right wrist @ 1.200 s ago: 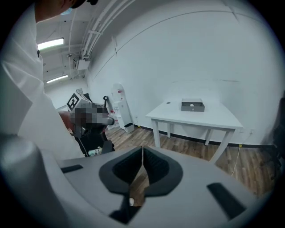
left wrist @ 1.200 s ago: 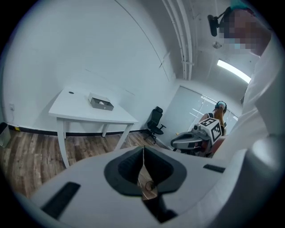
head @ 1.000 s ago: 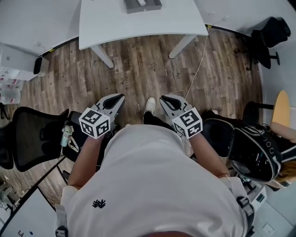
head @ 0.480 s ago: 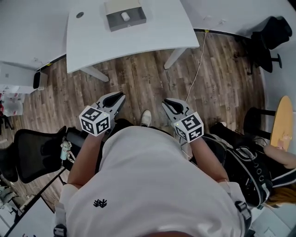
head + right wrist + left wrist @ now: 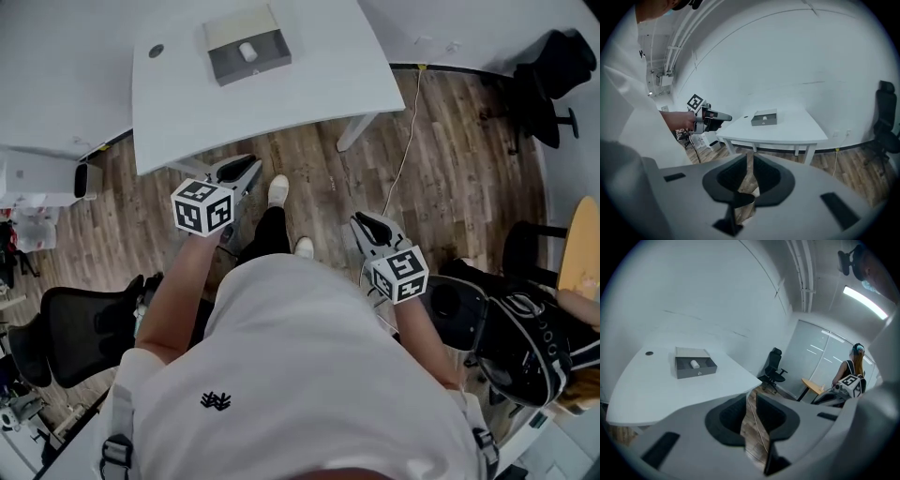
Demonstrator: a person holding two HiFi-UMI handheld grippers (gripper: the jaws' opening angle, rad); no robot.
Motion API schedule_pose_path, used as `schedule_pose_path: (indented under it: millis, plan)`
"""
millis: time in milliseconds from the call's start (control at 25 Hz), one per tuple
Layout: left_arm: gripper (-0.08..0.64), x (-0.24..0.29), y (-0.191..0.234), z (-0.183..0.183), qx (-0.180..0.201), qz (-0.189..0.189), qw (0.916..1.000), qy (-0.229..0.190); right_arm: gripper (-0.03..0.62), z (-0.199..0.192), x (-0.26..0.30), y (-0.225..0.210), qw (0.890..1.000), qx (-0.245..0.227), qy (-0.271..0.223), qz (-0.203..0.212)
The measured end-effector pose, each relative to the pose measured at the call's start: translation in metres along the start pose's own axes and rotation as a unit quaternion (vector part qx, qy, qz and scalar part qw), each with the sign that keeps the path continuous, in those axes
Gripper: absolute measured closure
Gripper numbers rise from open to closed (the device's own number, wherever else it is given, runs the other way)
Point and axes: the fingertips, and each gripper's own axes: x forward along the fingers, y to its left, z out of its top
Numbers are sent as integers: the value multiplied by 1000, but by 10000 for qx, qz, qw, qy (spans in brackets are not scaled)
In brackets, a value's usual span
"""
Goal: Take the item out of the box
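Note:
A grey open box (image 5: 247, 49) sits on the white table (image 5: 309, 80) ahead, with a small white item (image 5: 247, 52) lying inside it. The left gripper view shows the same box (image 5: 695, 365) and item (image 5: 694, 364) far off. My left gripper (image 5: 246, 169) is raised toward the table's near edge; its jaws are opening, a narrow gap with nothing between them. My right gripper (image 5: 373, 225) hangs lower over the floor, jaws a thin slit apart and empty. The right gripper view shows the box (image 5: 764, 118) and my left gripper (image 5: 712, 119).
Black office chairs stand at left (image 5: 80, 323), at right (image 5: 553, 66) and close on my right (image 5: 525, 328). A cable (image 5: 405, 131) runs across the wooden floor. A round hole (image 5: 156, 51) marks the tabletop. Another person (image 5: 853, 369) stands far right.
I have stepped toward the table, which now fills more of the view. My left gripper rose and reached forward; the right one dropped back and to the right.

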Motion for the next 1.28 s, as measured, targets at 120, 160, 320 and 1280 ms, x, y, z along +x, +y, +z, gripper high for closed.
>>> schedule_pose_path:
  millis: [120, 160, 320, 1280]
  plan:
    - [485, 39, 40, 26, -43, 110, 9999, 58, 548, 7, 4, -35, 9991, 227, -8, -347]
    - [482, 56, 56, 38, -44, 161, 9998, 95, 548, 14, 7, -51, 9984, 317, -13, -471]
    - [471, 103, 108, 77, -29, 316, 9992, 235, 548, 33, 9, -90, 9942, 561, -45, -920]
    - [413, 247, 317, 105, -1280, 865, 9762, 1525, 548, 69, 65, -115, 9722, 1447, -11, -1840]
